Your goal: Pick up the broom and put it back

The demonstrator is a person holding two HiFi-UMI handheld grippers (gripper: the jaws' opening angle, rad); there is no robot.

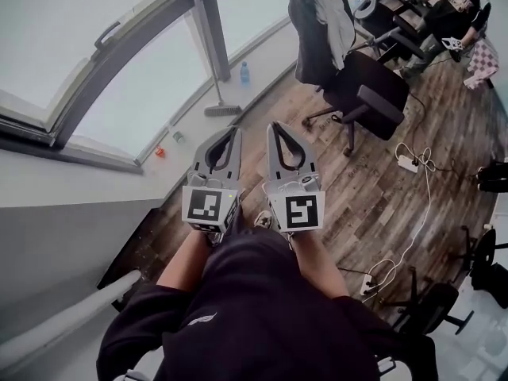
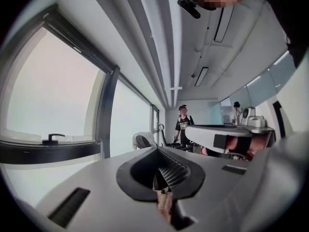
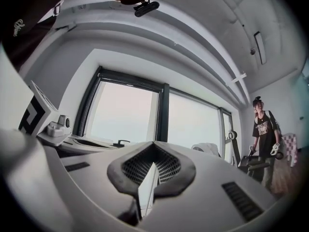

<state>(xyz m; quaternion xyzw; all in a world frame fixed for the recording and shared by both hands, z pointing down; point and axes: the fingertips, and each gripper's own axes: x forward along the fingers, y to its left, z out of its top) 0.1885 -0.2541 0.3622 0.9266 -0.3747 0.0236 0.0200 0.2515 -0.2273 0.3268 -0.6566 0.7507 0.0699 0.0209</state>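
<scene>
Blk office chair (image 1: 361, 94) w/ jacket (image 1: 321, 6); bottle (image 1: 244, 73) by window (image 1: 135, 94).

Floor (image 1: 367, 206) ahead open; office chair (image 1: 363, 86) blocks rt.

Left gripper (image 2: 159, 168): jaws together, nothing between them. Window (image 2: 53, 95) at left, right gripper (image 2: 227, 134) at right, person (image 2: 183, 124) standing far.

One broom (image 1: 223, 110) leans at the upper-left window, with one blue bottle (image 1: 244, 74) nearby. Two small sill items: orange item (image 1: 159, 152), green item (image 1: 178, 136). Two power strips at right: upper strip (image 1: 407, 163), lower strip (image 1: 367, 286). Two grippers at centre: left gripper (image 1: 234, 131), right gripper (image 1: 274, 127).
</scene>
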